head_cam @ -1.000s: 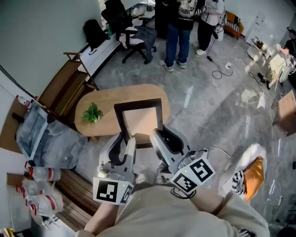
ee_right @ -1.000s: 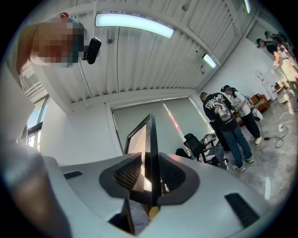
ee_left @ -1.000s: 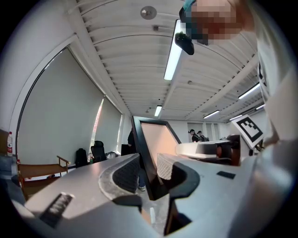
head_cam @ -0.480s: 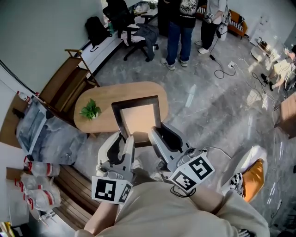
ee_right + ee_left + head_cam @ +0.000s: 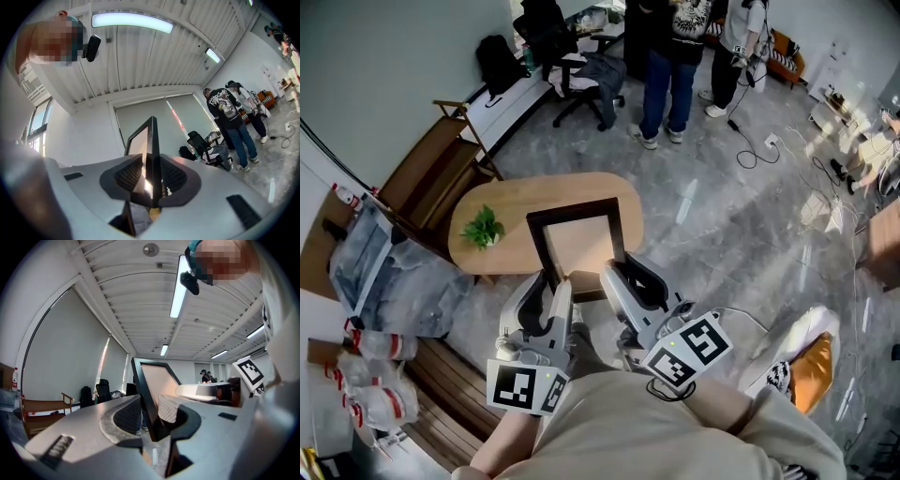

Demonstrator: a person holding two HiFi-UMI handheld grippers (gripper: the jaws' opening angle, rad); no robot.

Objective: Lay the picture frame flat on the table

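A black picture frame (image 5: 579, 246) with a beige pane is held tilted above the oval wooden table (image 5: 516, 199). Its near edge sits between my two grippers. My left gripper (image 5: 551, 283) is shut on the lower left part; in the left gripper view the frame (image 5: 154, 380) runs slantwise between the pads (image 5: 127, 414) of the gripper (image 5: 149, 411). My right gripper (image 5: 625, 269) is shut on the lower right part. In the right gripper view the frame (image 5: 151, 140) stands edge-on, pinched by both pads of that gripper (image 5: 151, 177).
A small green plant (image 5: 485, 228) sits on the table's left end. A wooden bench (image 5: 431, 178) and plastic-wrapped bundles (image 5: 384, 272) lie to the left. An office chair (image 5: 572, 66) and standing people (image 5: 675, 56) are at the back. Cables (image 5: 750, 141) cross the floor; an orange bag (image 5: 811, 361) lies right.
Both grippers keep their hold on the frame. The frame and table have drifted slightly in the head view, and the people at the back have shifted a little.
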